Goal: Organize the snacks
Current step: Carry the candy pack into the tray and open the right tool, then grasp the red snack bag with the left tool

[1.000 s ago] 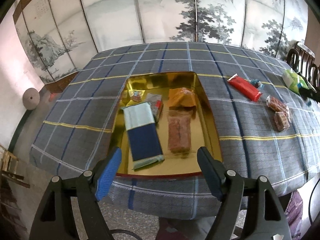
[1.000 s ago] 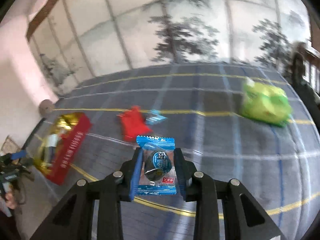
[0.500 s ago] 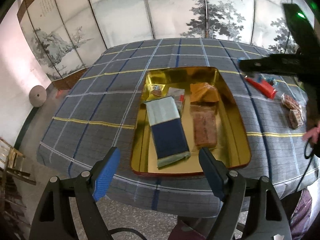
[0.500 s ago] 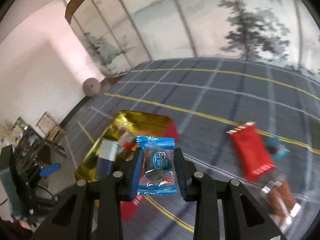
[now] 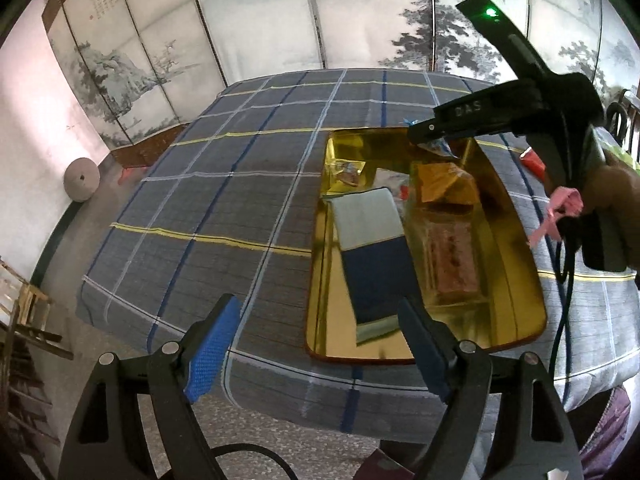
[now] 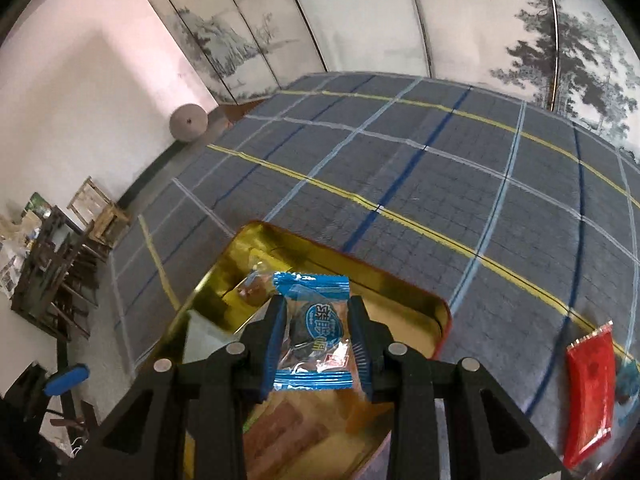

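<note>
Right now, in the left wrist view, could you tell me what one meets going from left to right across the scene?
Round grey disc by the wall → bare plaid tablecloth → blue-and-pale packet in the gold tray → brown snack bar → right gripper arm and hand.

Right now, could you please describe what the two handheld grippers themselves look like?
Both are black plastic with angular, cut-out frames and round silver pivot pins. The left gripper has fingers faced with textured blue pads. On the right gripper, the left wrist view shows white lettering, a green light on a black bar, dark cables hanging below, and a pink ribbon.
</note>
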A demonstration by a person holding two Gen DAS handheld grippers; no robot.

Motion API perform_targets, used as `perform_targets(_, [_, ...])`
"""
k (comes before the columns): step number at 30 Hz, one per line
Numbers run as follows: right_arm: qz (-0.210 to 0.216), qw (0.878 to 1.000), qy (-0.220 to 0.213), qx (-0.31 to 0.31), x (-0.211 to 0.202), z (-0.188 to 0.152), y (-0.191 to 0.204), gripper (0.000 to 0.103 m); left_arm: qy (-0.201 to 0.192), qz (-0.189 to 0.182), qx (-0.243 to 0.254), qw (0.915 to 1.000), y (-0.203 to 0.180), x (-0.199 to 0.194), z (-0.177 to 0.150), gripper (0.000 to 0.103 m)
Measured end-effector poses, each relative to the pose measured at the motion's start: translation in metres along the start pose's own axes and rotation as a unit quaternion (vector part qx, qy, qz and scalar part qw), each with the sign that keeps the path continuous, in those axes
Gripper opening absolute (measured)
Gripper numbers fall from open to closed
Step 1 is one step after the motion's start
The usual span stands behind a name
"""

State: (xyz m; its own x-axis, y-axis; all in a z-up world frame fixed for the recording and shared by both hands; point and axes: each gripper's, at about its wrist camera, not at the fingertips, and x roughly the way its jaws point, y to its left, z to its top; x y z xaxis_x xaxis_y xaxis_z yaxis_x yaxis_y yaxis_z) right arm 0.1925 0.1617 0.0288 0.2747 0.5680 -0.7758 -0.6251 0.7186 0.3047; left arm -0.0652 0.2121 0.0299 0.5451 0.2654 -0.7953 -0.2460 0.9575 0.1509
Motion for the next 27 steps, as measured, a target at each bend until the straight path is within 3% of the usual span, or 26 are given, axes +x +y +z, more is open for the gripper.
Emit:
perform_targets(10, [-0.026, 0.999, 0.018, -0.011, 0.033, 0.016, 0.008, 0.033, 0.01, -0.004, -0.005, 0.9999, 0.007, 0.01, -0.003, 0.08])
perform_targets(16, [-0.019, 1.0, 0.013, 0.0, 0.038, 0.02, 0.01, 0.033, 0.013, -0.005, -0.009, 0.9999, 0.01, 0.012, -0.004, 0.08])
perform_targets(23, [0.007, 0.999, -0.027, 0.015, 0.018, 0.015, 0.008, 0.033, 0.015, 0.0, -0.008, 0.9999, 0.011, 0.011, -0.004, 0.08])
perform_targets(27, [0.024, 0.998, -0.063, 0.017, -0.011, 0.006, 0.008, 0.041, 0.012, 0.003, -0.003, 0.9999, 0.006, 0.005, -0.004, 0.08])
